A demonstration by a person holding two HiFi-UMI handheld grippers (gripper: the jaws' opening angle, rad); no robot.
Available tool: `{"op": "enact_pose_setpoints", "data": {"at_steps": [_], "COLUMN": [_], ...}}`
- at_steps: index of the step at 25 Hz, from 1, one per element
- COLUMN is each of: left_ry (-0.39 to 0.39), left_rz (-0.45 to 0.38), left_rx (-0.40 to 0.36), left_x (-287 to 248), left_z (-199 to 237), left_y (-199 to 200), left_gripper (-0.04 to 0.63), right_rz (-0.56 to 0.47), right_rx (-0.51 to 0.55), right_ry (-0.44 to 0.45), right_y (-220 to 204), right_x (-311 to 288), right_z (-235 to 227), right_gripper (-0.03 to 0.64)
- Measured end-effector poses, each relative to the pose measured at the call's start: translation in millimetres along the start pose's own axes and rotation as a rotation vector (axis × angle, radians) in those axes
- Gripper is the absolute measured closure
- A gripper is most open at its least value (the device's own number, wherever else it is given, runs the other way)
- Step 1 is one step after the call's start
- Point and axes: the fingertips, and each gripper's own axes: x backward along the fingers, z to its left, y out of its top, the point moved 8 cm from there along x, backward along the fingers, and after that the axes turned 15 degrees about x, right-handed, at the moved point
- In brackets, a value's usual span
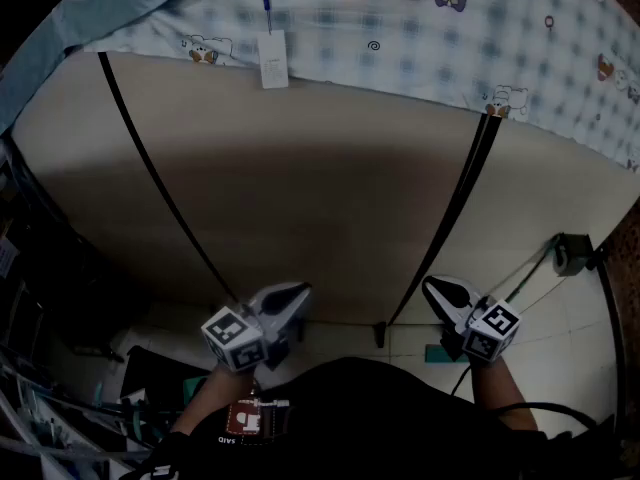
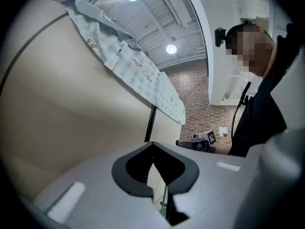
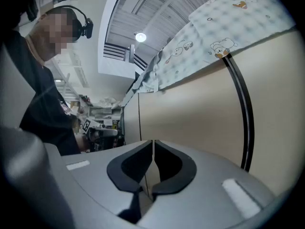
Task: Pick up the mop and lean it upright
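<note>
In the head view both grippers hang low, just in front of a beige partition wall (image 1: 320, 188). My left gripper (image 1: 292, 303) is shut, with nothing between its jaws. My right gripper (image 1: 438, 293) is shut and empty too. To its right, a thin pale pole (image 1: 528, 268) slants up from the floor tiles to a dark grey block (image 1: 572, 253) at the foot of the wall; this looks like the mop. Neither gripper touches it. In the left gripper view the jaws of the left gripper (image 2: 152, 152) meet, and in the right gripper view so do those of the right gripper (image 3: 153, 149).
A checked cloth with cartoon prints (image 1: 430, 28) drapes over the top of the partition, with a white tag (image 1: 272, 60) hanging from it. Black seams (image 1: 160, 188) split the wall panels. Cables and clutter (image 1: 50, 408) crowd the floor at the left. A small teal object (image 1: 437, 353) lies on the tiles.
</note>
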Motion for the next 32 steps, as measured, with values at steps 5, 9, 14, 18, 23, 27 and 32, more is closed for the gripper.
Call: {"op": "enact_pose_setpoints", "data": {"at_steps": [5, 9, 14, 18, 23, 27, 32], "left_ry": [0.001, 0.005, 0.011, 0.004, -0.034, -0.081, -0.148], "left_rz": [0.001, 0.002, 0.006, 0.043, 0.071, 0.066, 0.093], "left_rx": [-0.014, 0.000, 0.043, 0.061, 0.057, 0.081, 0.071], "left_x": [-19, -39, -67, -87, -102, -111, -126], "left_z": [-20, -41, -68, -82, -73, -50, -28], "left_y": [-7, -24, -54, -72, -76, -70, -55], "left_gripper": [0.595, 0.595, 0.595, 0.595, 0.595, 0.595, 0.595], "right_rz": [-0.024, -0.020, 0.010, 0.024, 0.024, 0.043, 0.055], "right_rx": [-0.060, -0.060, -0.057, -0.080, -0.107, -0.090, -0.047], "right_ry": [0.001, 0.011, 0.024, 0.020, -0.010, -0.037, -0.097], "right_y": [10, 6, -11, -20, -23, -22, -9], "right_x": [19, 46, 84, 104, 107, 96, 91], "right_z": [-9, -22, -42, -52, -59, -58, -56], "right_gripper": [0.586, 0.584, 0.584, 0.584, 0.584, 0.584, 0.585]}}
